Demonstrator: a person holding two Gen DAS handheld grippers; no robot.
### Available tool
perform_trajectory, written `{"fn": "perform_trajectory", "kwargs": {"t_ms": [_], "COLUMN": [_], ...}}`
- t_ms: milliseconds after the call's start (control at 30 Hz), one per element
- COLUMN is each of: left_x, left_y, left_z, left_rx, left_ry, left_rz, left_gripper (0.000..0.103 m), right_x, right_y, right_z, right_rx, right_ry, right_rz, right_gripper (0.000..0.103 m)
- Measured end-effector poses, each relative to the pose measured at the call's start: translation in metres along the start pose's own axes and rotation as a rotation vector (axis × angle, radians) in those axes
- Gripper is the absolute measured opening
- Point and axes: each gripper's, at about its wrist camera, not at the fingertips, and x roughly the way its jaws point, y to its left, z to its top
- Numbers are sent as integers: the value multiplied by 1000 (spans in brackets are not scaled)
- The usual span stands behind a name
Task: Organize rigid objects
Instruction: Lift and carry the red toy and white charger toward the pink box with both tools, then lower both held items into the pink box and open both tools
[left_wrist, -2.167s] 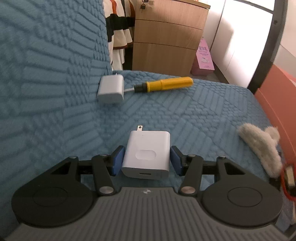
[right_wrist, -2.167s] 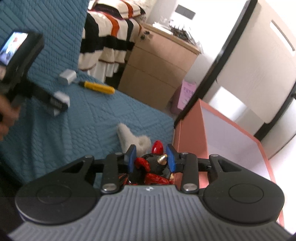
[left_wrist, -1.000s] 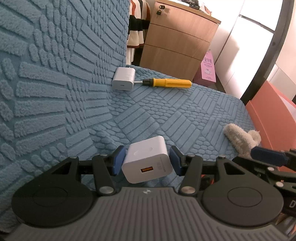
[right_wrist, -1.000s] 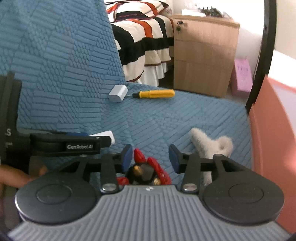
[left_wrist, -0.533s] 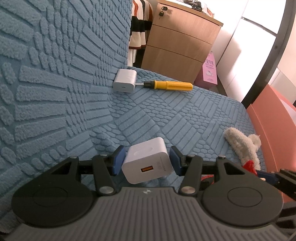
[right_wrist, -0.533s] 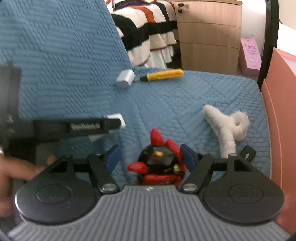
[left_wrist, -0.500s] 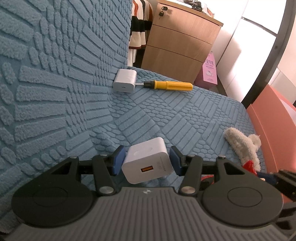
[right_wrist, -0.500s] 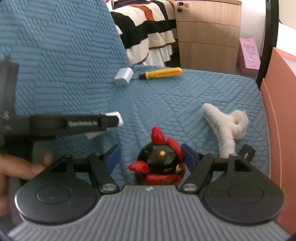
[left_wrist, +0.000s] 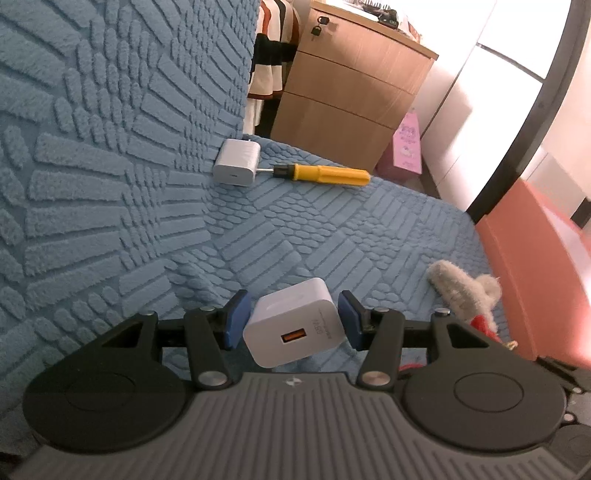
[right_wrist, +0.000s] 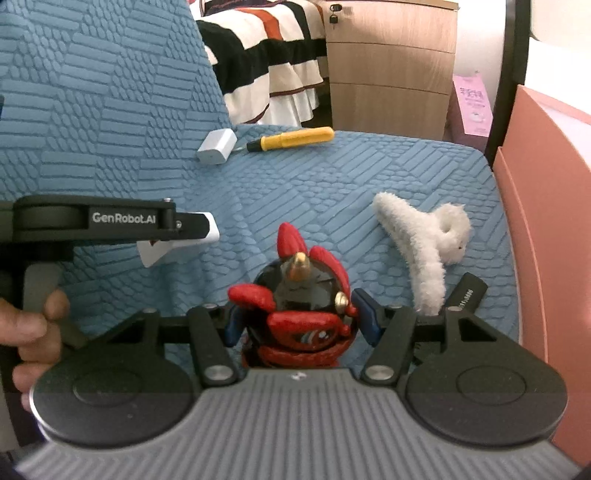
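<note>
The left tool (left_wrist: 291, 325) has a white USB charger (left_wrist: 295, 328) between its blue pads. The charger is tipped to one side, and its orange port faces the camera. The pads sit close on both sides of it, but a thin gap shows by each one, so I cannot tell if the tool is pinching it.

The right tool (right_wrist: 297, 325) is spread wide around a red and black toy figure (right_wrist: 299, 314). The figure stands on the blue sofa seat (right_wrist: 332, 184), and the pads do not squeeze it.

Far back on the seat, next to the sofa back, lies a second white charger (left_wrist: 237, 166). A yellow screwdriver (left_wrist: 321, 174) lies just beside it. A fluffy white hair clip (right_wrist: 424, 240) lies near the toy figure. An orange box (right_wrist: 546, 221) stands at the right end of the sofa.
</note>
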Motion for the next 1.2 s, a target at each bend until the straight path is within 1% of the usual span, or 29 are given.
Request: {"fn": "perform_trajectory", "kwargs": {"t_ms": [200,333,500,567,667,867,1200], "left_x": [-7,-14,-31,-40,-52,-76,-103], "left_y": [-5,-15,-32,-40,-57,-95,-159], "left_z": [1,4,15,22,33,55,92], "left_rx": [-6,8,4,1,24,73,100], "left_ry": [-9,-20,-50,-62,-76,-93,-103], "left_rz": [-10,-25,-43,-63,-79,-129,-237], "left_gripper": [58,58,58,58,58,58,58], "right_x": [-9,-19,-43,-54,-71,-100,-157], "right_y": [-3,-9,-16,-19,-25,-45,-91], "right_z": [2,8,24,33,45,67,101], "right_rx": [9,18,5,0,-1,9,38], "right_ry": [-27,-42,-78,-95,-127,-162,-262], "right_rz": [-6,-11,-8,2,6,-6,-70], "right_gripper": [63,63,63,63,63,63,63]}}
